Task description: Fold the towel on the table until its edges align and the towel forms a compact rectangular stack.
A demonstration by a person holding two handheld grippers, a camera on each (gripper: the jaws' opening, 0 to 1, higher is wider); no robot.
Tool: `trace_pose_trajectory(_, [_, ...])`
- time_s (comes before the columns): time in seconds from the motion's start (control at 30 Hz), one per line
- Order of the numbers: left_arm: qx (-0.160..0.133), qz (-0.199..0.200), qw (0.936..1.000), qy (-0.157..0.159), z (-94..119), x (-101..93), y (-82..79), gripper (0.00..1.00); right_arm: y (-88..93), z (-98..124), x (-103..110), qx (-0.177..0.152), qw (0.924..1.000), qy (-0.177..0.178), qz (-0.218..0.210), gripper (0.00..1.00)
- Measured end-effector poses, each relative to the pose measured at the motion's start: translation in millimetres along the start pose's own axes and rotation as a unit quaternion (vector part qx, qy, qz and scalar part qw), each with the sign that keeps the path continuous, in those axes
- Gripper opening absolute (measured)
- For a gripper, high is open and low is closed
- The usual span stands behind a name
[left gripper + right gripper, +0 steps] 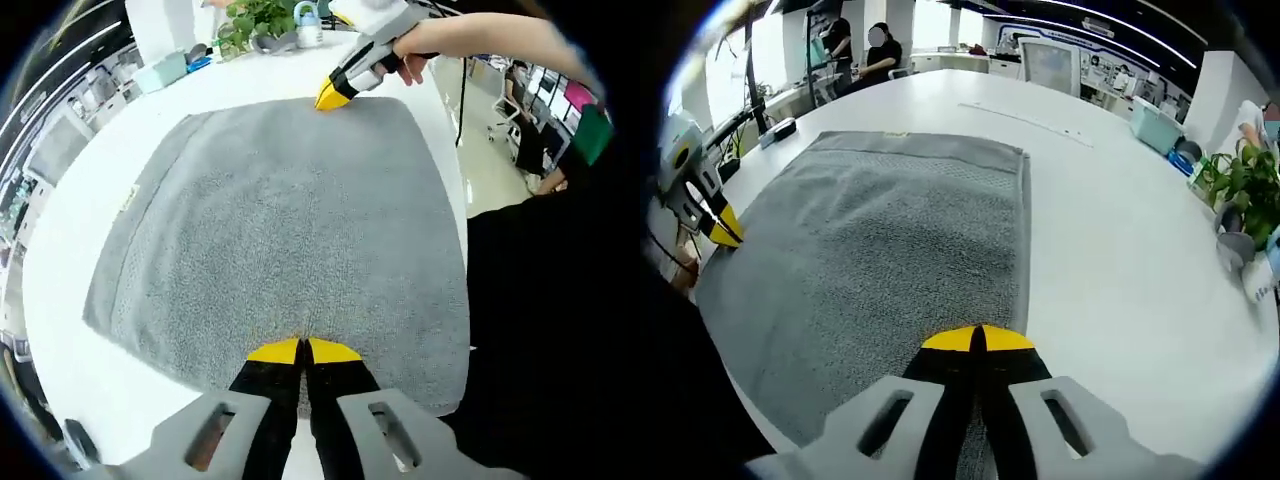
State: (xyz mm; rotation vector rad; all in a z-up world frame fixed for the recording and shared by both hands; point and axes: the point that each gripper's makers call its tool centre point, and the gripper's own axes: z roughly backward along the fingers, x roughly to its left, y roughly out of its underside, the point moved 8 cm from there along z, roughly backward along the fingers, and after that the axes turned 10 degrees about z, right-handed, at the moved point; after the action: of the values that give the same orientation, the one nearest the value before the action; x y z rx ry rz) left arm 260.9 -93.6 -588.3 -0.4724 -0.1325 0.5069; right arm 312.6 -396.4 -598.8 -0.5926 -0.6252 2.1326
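Note:
A grey towel [280, 230] lies spread flat on the white table [80, 250], with a hemmed band along one side. My left gripper [303, 350] is shut, its yellow tips touching down just inside the towel's near edge; nothing shows between the jaws. In the right gripper view the towel [880, 240] runs away from my right gripper [978, 338], which is also shut and rests on the towel by its hemmed side. Each gripper shows in the other's view: the right one [330, 95], held by a hand, at the towel's far edge, and the left one [722, 230] at the left edge.
A potted plant [255, 22], a teal box [162, 72] and a small bottle [308, 25] stand at the table's far end. The table edge [455, 150] drops to the floor beside the towel. People sit at desks [875, 50] beyond. Bare tabletop [1120, 230] stretches right of the towel.

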Motion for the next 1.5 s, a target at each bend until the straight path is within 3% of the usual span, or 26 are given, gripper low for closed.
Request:
trace_pose_trajectory(0.17, [-0.010,0.007,0.9999,0.001,0.8,4.0,2.9,0.02,4.4,3.0,2.6,-0.010,0.9999,0.005,-0.012,0.00])
trace_pose_trajectory(0.3, [-0.011,0.010,0.9999,-0.002,0.8,8.1,3.2,0.02,9.6,5.4,7.2,-0.034,0.9971,0.020,-0.065,0.00])
trace_pose_trajectory(0.57, [-0.016,0.021,0.9996,-0.009,1.3,19.0,4.9,0.02,13.7,8.3,12.9,-0.043,0.9951,0.024,-0.086,0.00])
trace_pose_trajectory(0.63, [-0.018,0.021,0.9995,-0.016,1.2,20.0,5.0,0.02,18.5,10.2,15.4,-0.065,0.9820,0.027,-0.175,0.00])
trace_pose_trajectory(0.67, [-0.019,0.021,0.9994,-0.020,1.2,20.8,5.1,0.02,20.7,10.7,15.4,-0.076,0.9783,0.032,-0.190,0.00])
trace_pose_trajectory(0.73, [-0.023,0.025,0.9992,-0.023,1.4,21.0,5.8,0.02,23.6,11.6,18.2,-0.087,0.9792,0.040,-0.179,0.00])
trace_pose_trajectory(1.03, [-0.027,0.018,0.9992,-0.024,1.6,20.8,5.9,0.02,22.0,11.1,17.1,-0.083,0.9809,0.032,-0.173,0.00])
trace_pose_trajectory(1.13, [-0.032,-0.007,0.9979,-0.055,-0.2,24.3,4.5,0.02,23.2,12.0,20.8,-0.090,0.9799,0.040,-0.173,0.00])
trace_pose_trajectory(1.5, [-0.026,0.007,0.9987,-0.044,0.1,27.6,2.9,0.02,25.4,13.2,23.3,-0.103,0.9783,0.046,-0.174,0.00])
